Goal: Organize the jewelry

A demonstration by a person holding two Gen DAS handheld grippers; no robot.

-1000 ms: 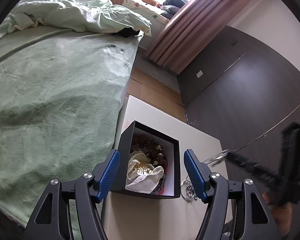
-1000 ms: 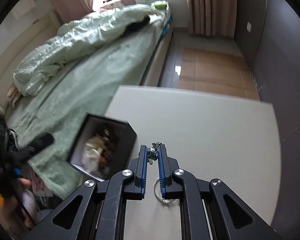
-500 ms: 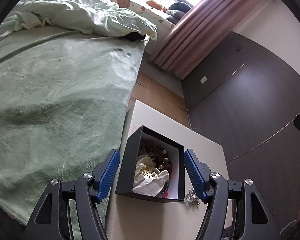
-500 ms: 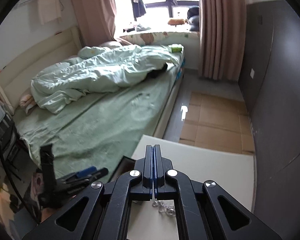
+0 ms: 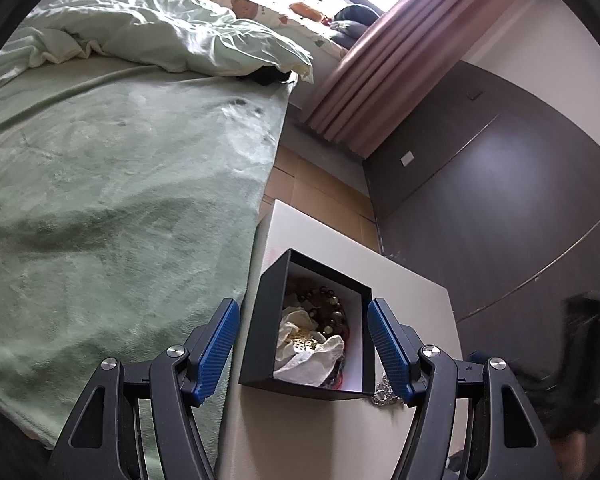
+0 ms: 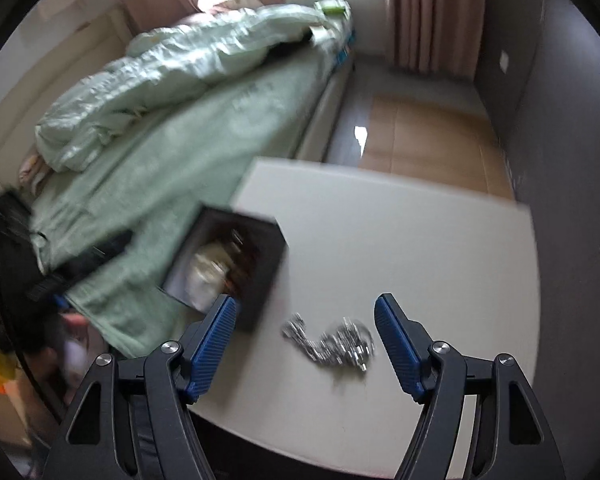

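My right gripper [image 6: 305, 342] has just been opening; jaws spread, silver chain [image 6: 328, 342] lying loose on the white table [image 6: 400, 248] between them, untouched. My left gripper [image 5: 304, 346] is spread, straddling the black jewelry box [image 5: 266, 320] without contact. Green bed [image 5: 100, 200] beyond.
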